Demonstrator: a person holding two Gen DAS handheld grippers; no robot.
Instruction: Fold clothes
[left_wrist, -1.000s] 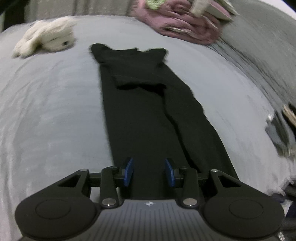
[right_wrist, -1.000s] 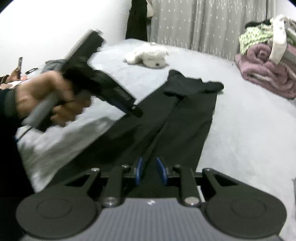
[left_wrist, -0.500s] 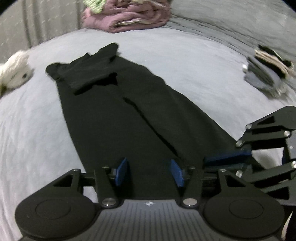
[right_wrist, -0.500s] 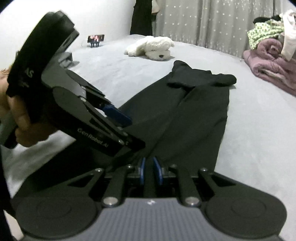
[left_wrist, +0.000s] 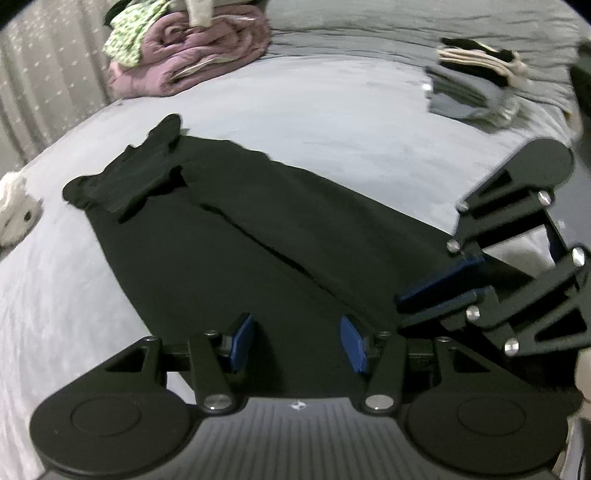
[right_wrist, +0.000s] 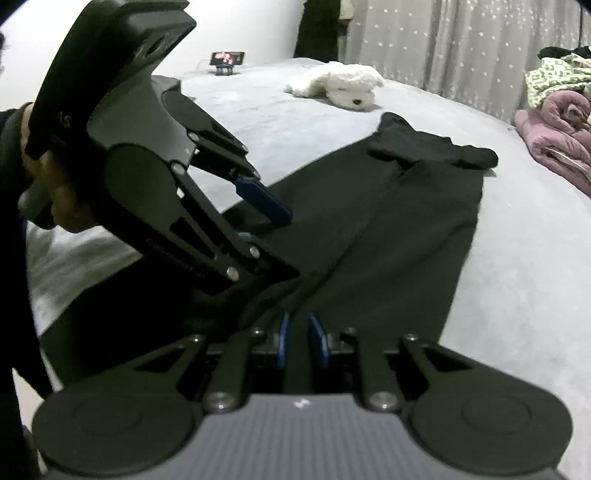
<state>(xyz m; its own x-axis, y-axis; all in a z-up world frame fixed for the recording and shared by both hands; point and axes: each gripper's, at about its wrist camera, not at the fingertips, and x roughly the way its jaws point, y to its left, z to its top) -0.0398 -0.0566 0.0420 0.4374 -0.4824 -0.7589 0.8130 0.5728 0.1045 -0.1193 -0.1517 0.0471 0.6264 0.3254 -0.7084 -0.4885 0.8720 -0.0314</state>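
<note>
I'm at the grab step: black pants (left_wrist: 229, 236) lie flat on the bed (left_wrist: 351, 110), right hand-held gripper (right_wrist: 298, 341) pinching the near hem, left hand-held gripper (left_wrist: 297, 345) spread over it and, I judge, needing to close before lifting.

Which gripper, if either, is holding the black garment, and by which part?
The right gripper is shut on the black garment at its near hem. The left gripper is open over the same near end, holding nothing.
</note>
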